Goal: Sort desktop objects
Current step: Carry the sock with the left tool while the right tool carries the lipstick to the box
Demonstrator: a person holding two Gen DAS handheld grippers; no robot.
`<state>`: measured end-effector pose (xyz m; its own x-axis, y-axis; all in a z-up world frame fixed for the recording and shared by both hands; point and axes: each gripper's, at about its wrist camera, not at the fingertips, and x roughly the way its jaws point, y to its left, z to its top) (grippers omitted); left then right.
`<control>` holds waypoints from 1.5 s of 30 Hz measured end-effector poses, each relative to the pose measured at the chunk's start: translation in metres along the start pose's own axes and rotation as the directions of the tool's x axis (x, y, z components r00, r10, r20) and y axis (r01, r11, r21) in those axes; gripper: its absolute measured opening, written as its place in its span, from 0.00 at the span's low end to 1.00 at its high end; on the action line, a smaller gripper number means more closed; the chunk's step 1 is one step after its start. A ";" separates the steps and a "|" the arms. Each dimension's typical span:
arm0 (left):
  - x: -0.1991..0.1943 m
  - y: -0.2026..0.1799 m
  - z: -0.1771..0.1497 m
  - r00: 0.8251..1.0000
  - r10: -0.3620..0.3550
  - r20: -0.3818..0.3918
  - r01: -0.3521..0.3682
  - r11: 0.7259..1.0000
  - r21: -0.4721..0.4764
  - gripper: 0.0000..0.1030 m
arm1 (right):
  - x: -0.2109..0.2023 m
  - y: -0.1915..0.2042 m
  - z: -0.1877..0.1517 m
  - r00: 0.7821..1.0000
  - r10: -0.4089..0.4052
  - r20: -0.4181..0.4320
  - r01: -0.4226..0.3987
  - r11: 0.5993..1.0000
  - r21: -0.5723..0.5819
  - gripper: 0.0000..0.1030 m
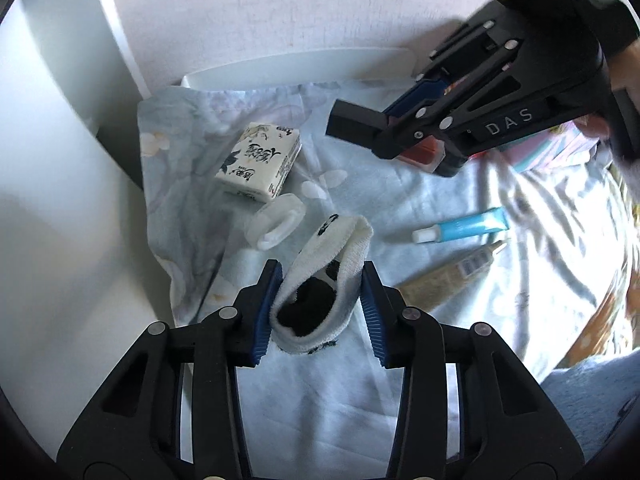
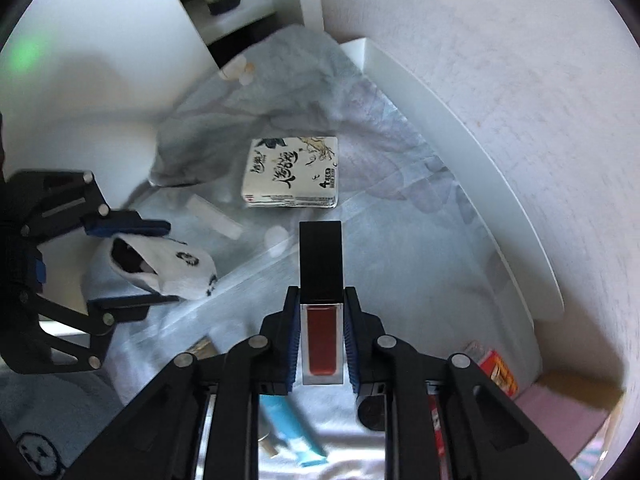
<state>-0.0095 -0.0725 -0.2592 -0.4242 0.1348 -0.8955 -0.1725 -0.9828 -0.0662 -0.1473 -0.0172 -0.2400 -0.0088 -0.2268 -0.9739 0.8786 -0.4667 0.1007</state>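
My left gripper [image 1: 320, 312] is shut on a white sock [image 1: 324, 280] with black marks, held above a pale blue cloth [image 1: 320, 400]. The sock also shows in the right wrist view [image 2: 168, 268], between the left gripper's jaws [image 2: 132, 264]. My right gripper [image 2: 322, 344] is shut on a lipstick tube [image 2: 322, 320] with red body and black cap, pointing forward. It appears in the left wrist view [image 1: 400, 120] at upper right. A tissue pack [image 1: 260, 162] [image 2: 292, 172] lies on the cloth beyond both.
A clear plastic clip [image 1: 276, 222], a blue tube [image 1: 460, 230] and a beige tube [image 1: 448, 274] lie on the cloth. A white tray rim [image 2: 460, 120] stands against the wall. A white shelf panel [image 1: 52, 160] is at left. Pink box [image 1: 552, 146] at right.
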 end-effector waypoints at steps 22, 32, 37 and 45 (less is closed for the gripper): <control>-0.086 -0.018 0.039 0.989 -0.038 0.141 0.052 0.993 -0.104 0.35 | -0.121 0.033 -0.071 0.981 0.019 0.191 -0.056 0.980 0.189 0.18; -0.088 -0.057 0.075 0.985 -0.084 0.151 0.089 0.996 -0.026 0.35 | -0.160 -0.008 -0.138 0.976 -0.098 0.194 0.016 0.922 0.387 0.18; -0.083 -0.085 0.108 0.980 -0.118 0.160 0.119 0.993 0.007 0.35 | -0.177 -0.033 -0.174 0.973 -0.150 0.176 0.048 0.874 0.484 0.18; -0.061 -0.156 0.179 0.968 -0.205 0.147 0.195 0.977 0.082 0.35 | -0.193 -0.067 -0.220 0.965 -0.201 0.168 0.066 0.809 0.585 0.18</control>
<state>-0.1156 0.0952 -0.1153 -0.5058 0.3506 -0.7882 -0.3244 -0.9239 -0.2028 -0.0998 0.2459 -0.1032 -0.2653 -0.2690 -0.9259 0.4308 -0.8922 0.1358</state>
